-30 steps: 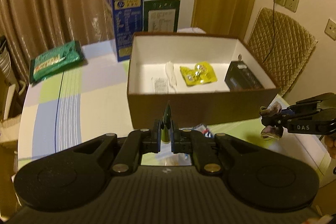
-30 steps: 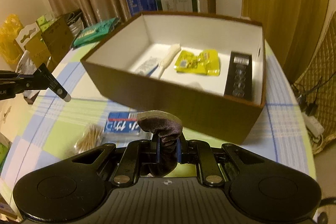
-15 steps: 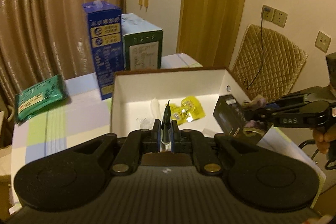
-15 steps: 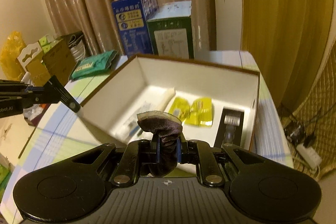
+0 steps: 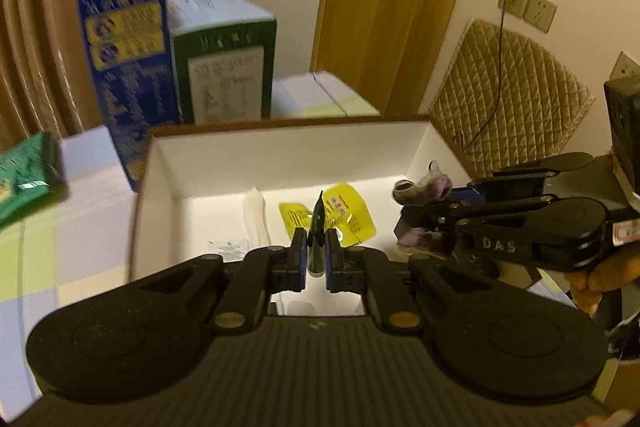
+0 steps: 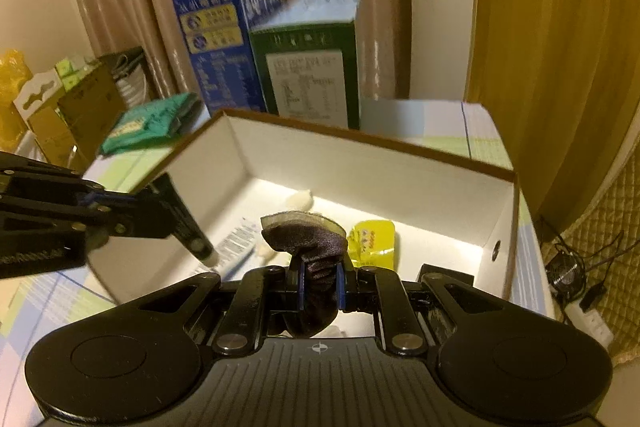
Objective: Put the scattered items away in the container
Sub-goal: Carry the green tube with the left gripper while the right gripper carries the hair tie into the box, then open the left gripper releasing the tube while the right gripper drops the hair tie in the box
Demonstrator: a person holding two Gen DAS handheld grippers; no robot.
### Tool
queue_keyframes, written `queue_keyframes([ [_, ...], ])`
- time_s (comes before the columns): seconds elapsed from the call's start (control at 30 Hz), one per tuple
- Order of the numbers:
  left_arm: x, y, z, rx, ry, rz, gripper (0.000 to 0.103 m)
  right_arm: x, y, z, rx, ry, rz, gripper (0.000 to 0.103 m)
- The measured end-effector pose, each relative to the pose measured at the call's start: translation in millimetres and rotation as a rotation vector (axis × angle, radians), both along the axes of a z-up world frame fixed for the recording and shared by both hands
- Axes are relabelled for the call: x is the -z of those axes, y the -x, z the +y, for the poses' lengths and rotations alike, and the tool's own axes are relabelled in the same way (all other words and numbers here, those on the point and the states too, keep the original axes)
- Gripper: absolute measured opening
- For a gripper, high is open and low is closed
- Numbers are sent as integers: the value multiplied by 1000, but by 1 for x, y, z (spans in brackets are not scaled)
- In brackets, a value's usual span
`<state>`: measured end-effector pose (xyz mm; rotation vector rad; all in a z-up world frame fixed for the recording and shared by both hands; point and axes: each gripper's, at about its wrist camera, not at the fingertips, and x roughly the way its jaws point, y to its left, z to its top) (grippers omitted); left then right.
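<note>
Left wrist view
Surface and room: a checked tablecloth (image 5: pixel 80 227) carries the open cardboard box (image 5: pixel 288 147), white inside; behind it stand a blue carton (image 5: pixel 124 67) and a green carton (image 5: pixel 224 67), with beige curtains (image 5: pixel 36 19) and a quilted chair (image 5: pixel 508 99) beyond.
Left gripper (image 5: pixel 316 259): fingers clamped on a dark tube (image 5: pixel 318 227), hanging over the box interior.
In the box: a yellow packet (image 5: pixel 348 215), a white stick (image 5: pixel 256 215).
Change: a second ago the gripper hung before the box's near wall; now it is above the inside.
Hard to see: the cartons are blurred (print unreadable); a green pack (image 5: pixel 24 179) is cut by the frame edge.

Right wrist view
Right gripper (image 6: pixel 318 287): fingers pinched on a dark sock (image 6: pixel 308 243), above the box (image 6: pixel 360 163).
Change: the box wall seen earlier has dropped out of sight below the gripper.
Hidden: the sock covers part of the yellow packet (image 6: pixel 372 243); the tube's (image 6: pixel 188 227) tip is smeared.
</note>
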<state>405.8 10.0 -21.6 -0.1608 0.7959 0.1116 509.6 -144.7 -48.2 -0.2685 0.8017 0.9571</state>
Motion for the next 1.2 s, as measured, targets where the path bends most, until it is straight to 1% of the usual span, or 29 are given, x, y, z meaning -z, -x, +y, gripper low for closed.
queue_keyframes([
  [0.17, 29, -32, 7, 5, 59, 83, 5, 21, -13, 11, -3, 45, 29, 11],
  [0.4, 63, -64, 20, -21, 132, 193, 5, 37, -31, 18, -13, 85, 45, 11],
  [0.57, 83, -74, 24, -40, 130, 264, 6, 41, -38, 21, -21, 103, 49, 11],
  [0.7, 85, -82, 28, -52, 120, 273, 6, 45, -41, 25, -30, 123, 44, 11],
  [0.87, 99, -95, 34, -63, 89, 323, 8, 50, -43, 29, -30, 135, 51, 11],
  [0.93, 102, -95, 36, -65, 107, 339, 8, 50, -42, 30, -37, 138, 49, 11],
  [1.0, 97, -92, 35, -62, 95, 310, 12, 51, -41, 32, -45, 142, 49, 11],
  [1.03, 95, -91, 35, -62, 87, 308, 17, 51, -41, 32, -46, 144, 50, 11],
  [1.13, 91, -88, 39, -69, 86, 308, 19, 52, -41, 34, -50, 145, 52, 11],
  [1.2, 88, -86, 42, -76, 83, 312, 24, 53, -41, 36, -54, 147, 54, 11],
])
